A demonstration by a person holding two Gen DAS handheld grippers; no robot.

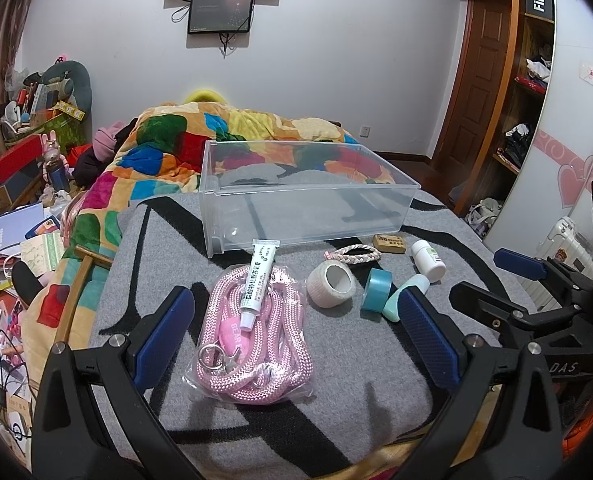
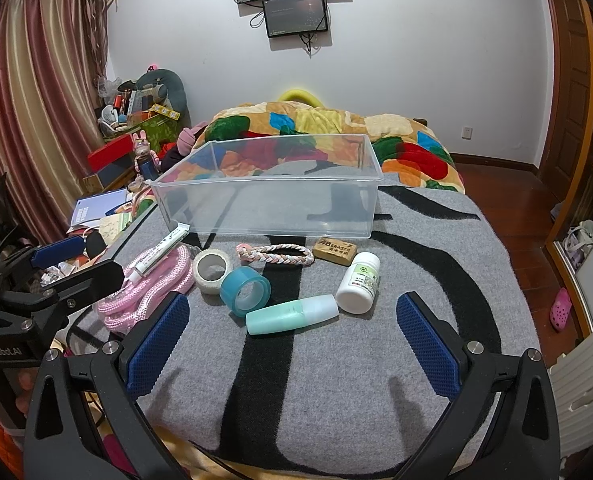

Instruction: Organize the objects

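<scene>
Through my left wrist camera, my left gripper hangs wide open and empty, its blue fingers straddling the bagged pink rope on the grey blanket of the bed. A white ointment tube lies across the rope's far end, so I judge it must come off first or ride along. The clear plastic bin sits just beyond, open side up and with nothing in it, the obvious home for everything laid out in front of it. To the right lie a white tape roll and a teal tape roll.

Through my right wrist camera, my right gripper is likewise spread apart and holding nothing, lined up toward the mint-green bottle lying on its side, with the white pill bottle just beside it. Behind these lie a braided bracelet and a brown eraser, close against the bin's front wall. Each gripper faces its own half of the spread, which I take as the reason for this stance.
</scene>
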